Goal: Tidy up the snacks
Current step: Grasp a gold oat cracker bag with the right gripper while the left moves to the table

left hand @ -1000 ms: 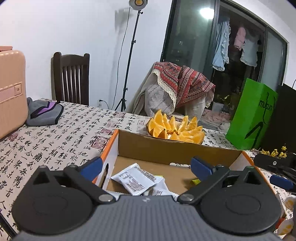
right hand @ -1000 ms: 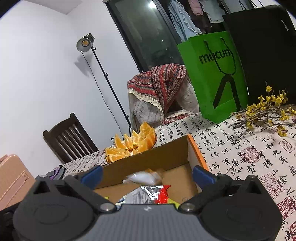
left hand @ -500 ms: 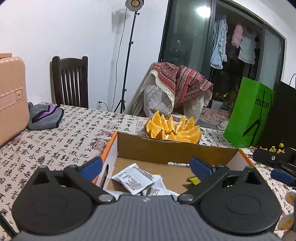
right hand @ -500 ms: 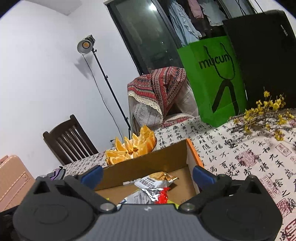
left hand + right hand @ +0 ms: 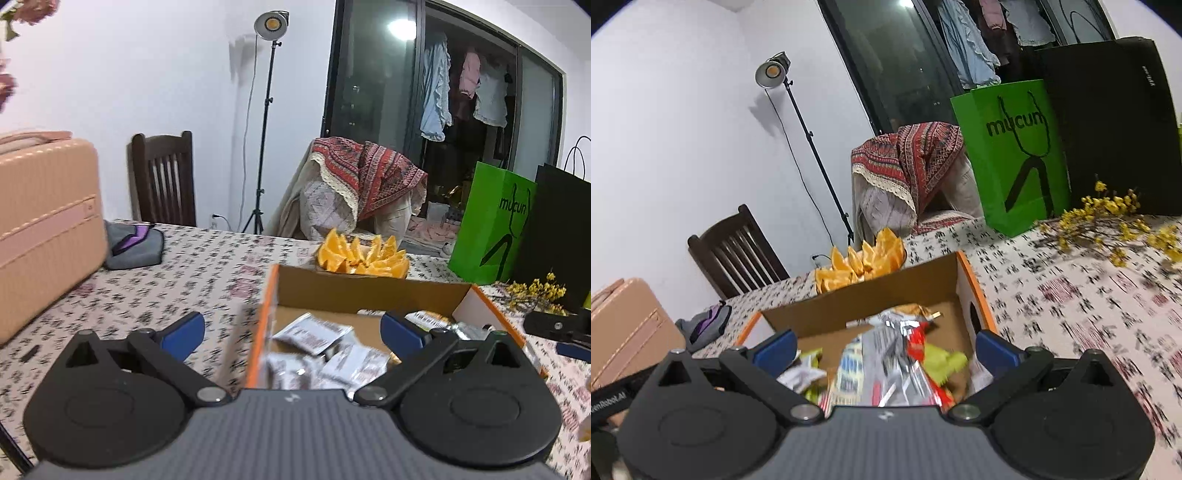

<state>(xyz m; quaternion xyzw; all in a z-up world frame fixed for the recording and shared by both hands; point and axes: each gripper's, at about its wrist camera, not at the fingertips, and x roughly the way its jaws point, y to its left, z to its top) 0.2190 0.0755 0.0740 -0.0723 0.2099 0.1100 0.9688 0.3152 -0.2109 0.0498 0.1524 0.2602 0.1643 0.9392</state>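
Over the cardboard box (image 5: 369,291) both of your grippers hang with nothing between their fingers. Your left gripper (image 5: 291,330) has its blue pads spread wide, one pad outside the box's orange-edged left wall and the other above the inside; it grips nothing. Your right gripper (image 5: 884,347) is just as wide open and empty, both pads above the box's near end.

Inside the box lie the snacks. From the left view you see a heap of white packets (image 5: 314,334) against the left wall. From the right view you see a silver and red wrapper (image 5: 905,343) in the middle, with yellow-green packets (image 5: 942,363) to its right.

Just behind the box's far wall sits a plate of orange wedges (image 5: 364,254). Farther back and to the right of the box stands a green paper bag (image 5: 1012,155), with yellow flower sprigs (image 5: 1115,221) lying on the tablecloth (image 5: 1071,288) near it. Well to the left of the box is a pink suitcase (image 5: 40,229).
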